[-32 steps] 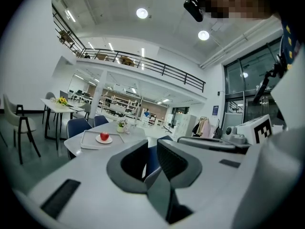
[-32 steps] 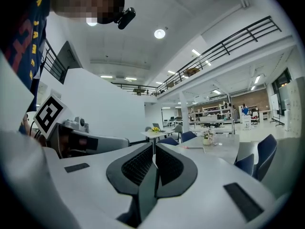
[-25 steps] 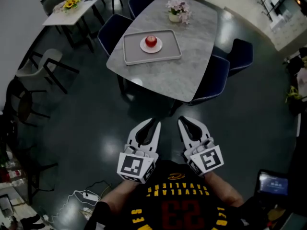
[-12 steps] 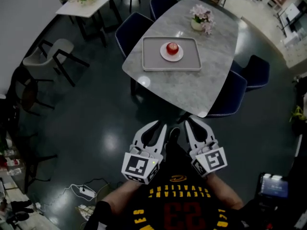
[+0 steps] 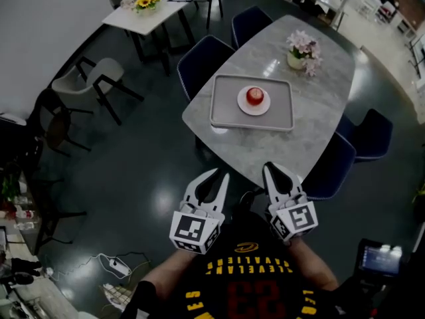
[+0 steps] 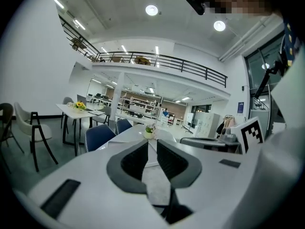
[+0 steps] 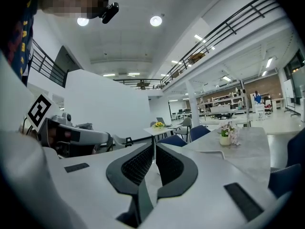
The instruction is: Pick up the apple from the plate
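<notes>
two grippers, one apple, one step in hand: the approach. item: apple (image 5: 255,96), red, sitting on a small white plate (image 5: 243,106); plate near the middle of a grey tray (image 5: 222,108); tray on the pale stone-look counter (image 5: 265,145). item: vase of pink flowers (image 5: 302,52), on the same counter beyond the tray, apart from the apple. item: left gripper (image 5: 219,175), held low in front of the person, short of the counter's edge; its fingers (image 6: 133,162) closed to a thin slit with nothing between them. item: right gripper (image 5: 272,168), beside the left, near the counter's nearest corner; its fingers (image 7: 171,168) closed tip to tip, empty. status: nothing grasped, apple untouched, both grippers well apart from it. next move, as judged: come up to the counter, carry one gripper over the tray, spread its fingers wider than the apple, lower them either side of it, close gently, lift clear of the plate. caution: a round apple may roll if one finger nudges it first.
</notes>
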Tool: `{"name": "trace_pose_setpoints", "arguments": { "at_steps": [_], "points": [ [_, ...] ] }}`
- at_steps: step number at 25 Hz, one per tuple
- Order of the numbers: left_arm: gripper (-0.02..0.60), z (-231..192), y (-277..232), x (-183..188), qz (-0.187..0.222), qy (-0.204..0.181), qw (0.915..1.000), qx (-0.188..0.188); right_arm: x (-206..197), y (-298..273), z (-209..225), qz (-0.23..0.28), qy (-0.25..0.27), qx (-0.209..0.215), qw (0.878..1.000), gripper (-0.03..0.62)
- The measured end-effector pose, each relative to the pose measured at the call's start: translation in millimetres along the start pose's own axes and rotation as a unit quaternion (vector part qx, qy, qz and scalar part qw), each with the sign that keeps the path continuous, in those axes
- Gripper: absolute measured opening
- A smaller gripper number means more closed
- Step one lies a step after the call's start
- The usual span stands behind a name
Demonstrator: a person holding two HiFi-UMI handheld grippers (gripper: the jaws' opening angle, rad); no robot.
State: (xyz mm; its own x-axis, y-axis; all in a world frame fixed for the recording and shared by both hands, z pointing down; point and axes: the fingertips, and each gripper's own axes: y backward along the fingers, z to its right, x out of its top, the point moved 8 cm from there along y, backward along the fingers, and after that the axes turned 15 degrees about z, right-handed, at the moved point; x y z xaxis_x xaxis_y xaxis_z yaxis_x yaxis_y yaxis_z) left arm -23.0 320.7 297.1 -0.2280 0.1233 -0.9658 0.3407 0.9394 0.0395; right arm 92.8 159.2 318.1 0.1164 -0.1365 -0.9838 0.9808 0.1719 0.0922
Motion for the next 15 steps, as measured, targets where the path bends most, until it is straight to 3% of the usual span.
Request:
{"name": "trace_pose_setpoints", "arguments": {
  "at_steps": [7,10,15],
  "points": [
    [0.06,17.1,-71.3,-2.5,-0.008,-0.009,0.9999,0.005,8.3,-25.7,72.8,-0.002,-0.011,0.004,1.0,0.009],
    [0.06,19.2,-89.0,-6.9,-0.005,-0.024,0.9997,0.007,5.0,-34.1,91.6,-0.01,-0.021,0.011,1.0,0.009],
    [0.06,16.4,-113.2,-14.2,-0.012,-0.017,0.9996,0.016,-3.4,-50.5,117.0,-0.029,-0.031,0.016,0.999,0.009]
  ]
}}
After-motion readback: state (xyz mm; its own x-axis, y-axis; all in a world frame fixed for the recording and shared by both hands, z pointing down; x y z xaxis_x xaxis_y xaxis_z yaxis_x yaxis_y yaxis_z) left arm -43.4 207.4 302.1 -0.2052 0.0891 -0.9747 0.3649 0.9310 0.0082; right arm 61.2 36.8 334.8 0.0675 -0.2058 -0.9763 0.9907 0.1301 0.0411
